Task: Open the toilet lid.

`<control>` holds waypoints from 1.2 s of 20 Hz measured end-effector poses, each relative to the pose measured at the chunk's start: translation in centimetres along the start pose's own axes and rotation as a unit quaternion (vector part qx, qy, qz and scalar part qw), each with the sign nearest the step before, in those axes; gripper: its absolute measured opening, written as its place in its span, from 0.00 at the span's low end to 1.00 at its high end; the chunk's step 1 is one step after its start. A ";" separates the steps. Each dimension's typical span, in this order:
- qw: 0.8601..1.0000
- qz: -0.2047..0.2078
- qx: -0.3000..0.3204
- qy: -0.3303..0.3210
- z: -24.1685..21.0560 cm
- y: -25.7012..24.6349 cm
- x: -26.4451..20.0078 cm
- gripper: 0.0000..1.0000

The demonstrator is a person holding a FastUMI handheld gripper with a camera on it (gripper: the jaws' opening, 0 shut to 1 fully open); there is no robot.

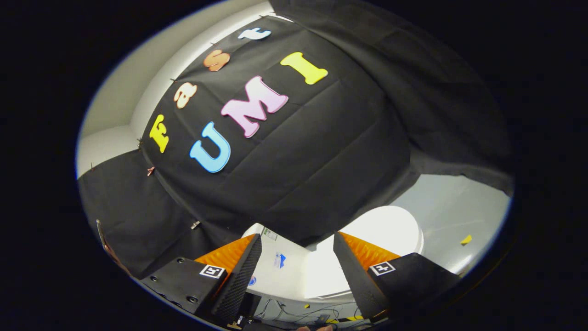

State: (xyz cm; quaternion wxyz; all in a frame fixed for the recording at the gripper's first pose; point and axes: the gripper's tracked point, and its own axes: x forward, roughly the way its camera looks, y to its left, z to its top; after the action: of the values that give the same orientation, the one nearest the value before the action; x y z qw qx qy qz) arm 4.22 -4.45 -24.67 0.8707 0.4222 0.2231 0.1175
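A white toilet stands beyond my fingers, against the black cloth wall. Its lid [381,227] lies flat and closed over the bowl, showing past the right finger. The white tank [278,259] with small stickers appears in the gap between the two fingers. My gripper [297,246] is open, its fingers wide apart with nothing between them, held some way off from the toilet and tilted.
The pale grey floor [455,207] spreads around the toilet, with a small yellow tape mark [466,239] on it. Loose cables [294,315] lie on the floor below the tank. Black cloth hangs behind and to both sides.
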 end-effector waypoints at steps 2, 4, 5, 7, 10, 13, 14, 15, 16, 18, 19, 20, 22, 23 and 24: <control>0.999 -0.015 0.039 0.020 -1.5 -4.1 0.5 0.98; 0.996 -0.035 0.073 0.038 -3.1 -8.4 1.2 0.98; 0.994 -0.044 0.088 0.051 -4.2 -10.4 1.5 0.98; 0.988 -0.058 0.120 0.075 -6.2 -13.7 1.9 0.98; 0.978 -0.095 0.149 0.110 -9.2 -19.1 1.9 0.98; 0.967 -0.130 0.170 0.138 -11.8 -23.7 1.6 0.98; 0.963 -0.137 0.183 0.146 -12.7 -24.6 1.5 0.98; 0.958 -0.145 0.195 0.153 -13.4 -25.0 1.8 0.98; 0.954 -0.149 0.205 0.160 -14.2 -25.4 2.0 0.98; 0.948 -0.149 0.221 0.172 -16.2 -25.5 2.7 0.98; 0.946 -0.147 0.231 0.176 -17.0 -25.7 3.0 0.99; 0.944 -0.146 0.239 0.176 -17.4 -25.9 3.3 0.98; 0.939 -0.149 0.245 0.190 -18.8 -26.6 3.5 0.96; 0.938 -0.149 0.246 0.195 -19.5 -27.0 3.7 0.96; 0.935 -0.149 0.253 0.198 -19.9 -27.2 4.0 0.86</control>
State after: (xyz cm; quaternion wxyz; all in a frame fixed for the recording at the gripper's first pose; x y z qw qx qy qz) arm -1.56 -5.98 -58.07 0.6806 0.5588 0.4737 0.0072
